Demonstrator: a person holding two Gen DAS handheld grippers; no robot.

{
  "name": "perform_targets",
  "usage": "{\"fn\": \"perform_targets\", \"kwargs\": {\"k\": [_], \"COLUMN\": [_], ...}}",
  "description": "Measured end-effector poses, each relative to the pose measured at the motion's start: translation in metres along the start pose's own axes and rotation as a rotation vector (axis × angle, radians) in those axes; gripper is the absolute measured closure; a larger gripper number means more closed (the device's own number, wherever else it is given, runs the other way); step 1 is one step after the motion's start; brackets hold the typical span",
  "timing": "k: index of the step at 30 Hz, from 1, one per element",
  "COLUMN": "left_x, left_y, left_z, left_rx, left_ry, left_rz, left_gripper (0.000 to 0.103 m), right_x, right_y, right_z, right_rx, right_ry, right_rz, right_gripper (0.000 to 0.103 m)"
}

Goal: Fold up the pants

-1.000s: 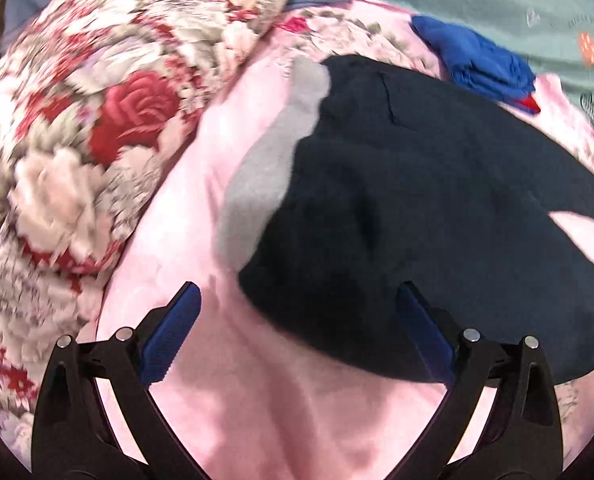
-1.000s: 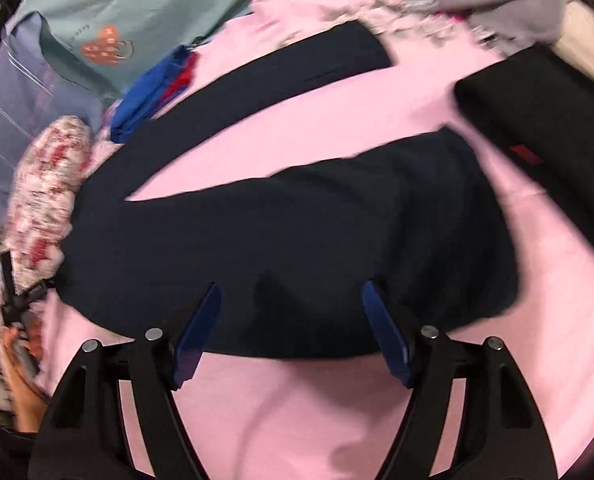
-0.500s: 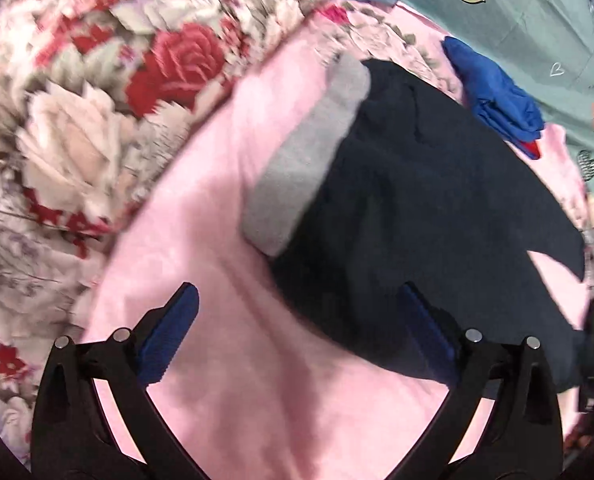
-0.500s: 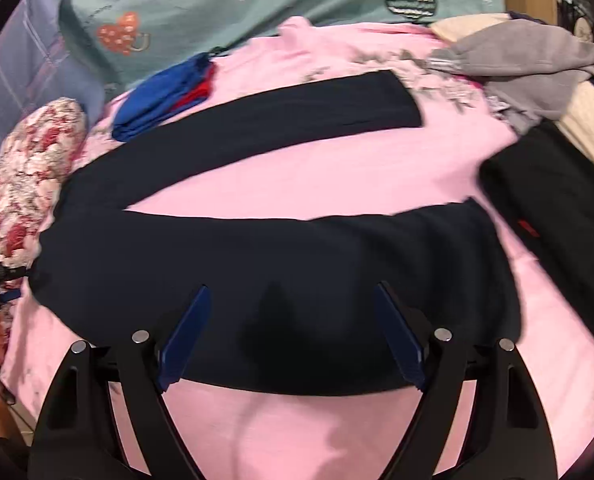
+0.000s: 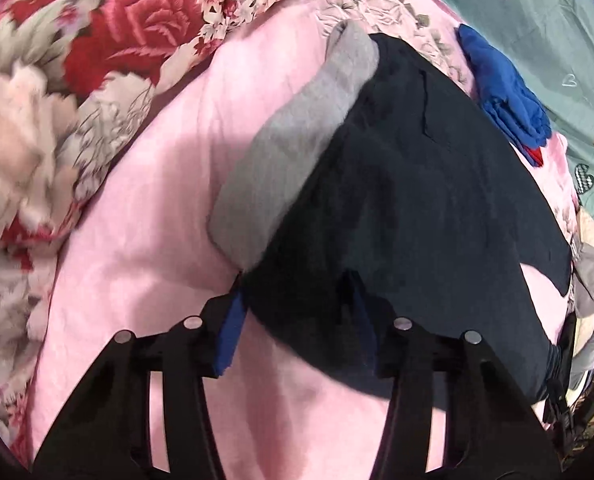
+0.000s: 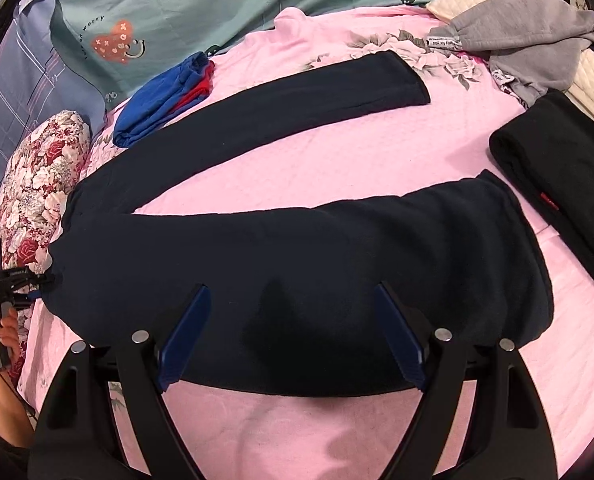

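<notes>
Pinching the pants point(image 5: 397, 200) waist, left gripper point(image 5: 297, 316) hides its fingertips; right gripper point(image 6: 291, 336) gapes.

The dark navy pants point(image 6: 297, 264) lie flat on the pink bedspread point(image 6: 337, 152), legs spread apart in a V. The grey lining of the waistband point(image 5: 297, 152) is turned outward, at the end near the flowered pillow point(image 6: 41, 176).

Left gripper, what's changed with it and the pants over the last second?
The left gripper moved in and narrowed its jaws around the waist corner of the pants, beside the grey lining. The right gripper eased back, open above the near leg. The pants lie spread as before.
</notes>
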State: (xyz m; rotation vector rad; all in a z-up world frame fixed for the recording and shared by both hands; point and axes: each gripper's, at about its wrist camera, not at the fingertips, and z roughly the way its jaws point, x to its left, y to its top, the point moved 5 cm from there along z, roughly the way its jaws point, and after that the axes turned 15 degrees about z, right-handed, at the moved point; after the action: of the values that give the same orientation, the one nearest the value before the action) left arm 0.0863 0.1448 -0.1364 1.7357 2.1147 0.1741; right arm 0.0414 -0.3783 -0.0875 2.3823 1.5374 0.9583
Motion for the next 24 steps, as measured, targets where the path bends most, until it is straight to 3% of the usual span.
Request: {"fn": "perform_targets", "kwargs": {"k": [2, 3, 4, 8, 12, 14, 17, 19, 21, 24], "left_x": [0.001, 0.000, -0.004, -0.026, -0.029, -0.022, -0.004, 0.006, 0.012, 0.008], "left_y": [0.008, 0.009, 0.010, 0.005, -0.009, -0.014, -0.019, -0.020, -0.017, -0.007], "left_z": [0.002, 0.002, 0.000, -0.030, -0.062, -0.054, -0.013, -0.010, -0.023, -0.049], "left_rx": [-0.005, -0.012, -0.033, -0.137, -0.180, -0.147, -0.021, -0.032, -0.061, -0.158], "left_ry": [0.017, 0.023, 0.000, 0.125, 0.125, 0.127, 0.152, 0.173, 0.262, 0.316], "left_rz": [-0.010, -0.015, -0.009, 0.117, 0.152, 0.160, 0.127, 0.092, 0.091, 0.141], "left_gripper": [0.055, 0.076, 0.086, 0.089, 0.088, 0.087, 0.068, 0.039, 0.023, 0.022], "right_x": [-0.001, -0.002, -0.004, -0.015, -0.029, -0.029, -0.032, -0.037, -0.030, -0.007], "right_y": [-0.001, -0.002, -0.002, -0.001, 0.001, 0.002, 0.006, 0.009, 0.009, 0.001], "right_z": [0.002, 0.003, 0.004, 0.007, 0.010, 0.012, 0.011, 0.007, 0.003, 0.013], "right_rx": [-0.001, -0.001, 0.002, 0.024, 0.023, 0.023, 0.027, 0.010, 0.021, 0.083], "right_ry": [-0.012, -0.025, -0.035, -0.080, -0.111, -0.132, -0.209, -0.252, -0.142, 0.001], "right_rz": [-0.007, -0.008, -0.007, 0.016, 0.027, 0.007, 0.000, 0.010, 0.031, 0.003], "right_gripper": [0.020, 0.020, 0.020, 0.020, 0.019, 0.019, 0.019, 0.019, 0.019, 0.019]}}
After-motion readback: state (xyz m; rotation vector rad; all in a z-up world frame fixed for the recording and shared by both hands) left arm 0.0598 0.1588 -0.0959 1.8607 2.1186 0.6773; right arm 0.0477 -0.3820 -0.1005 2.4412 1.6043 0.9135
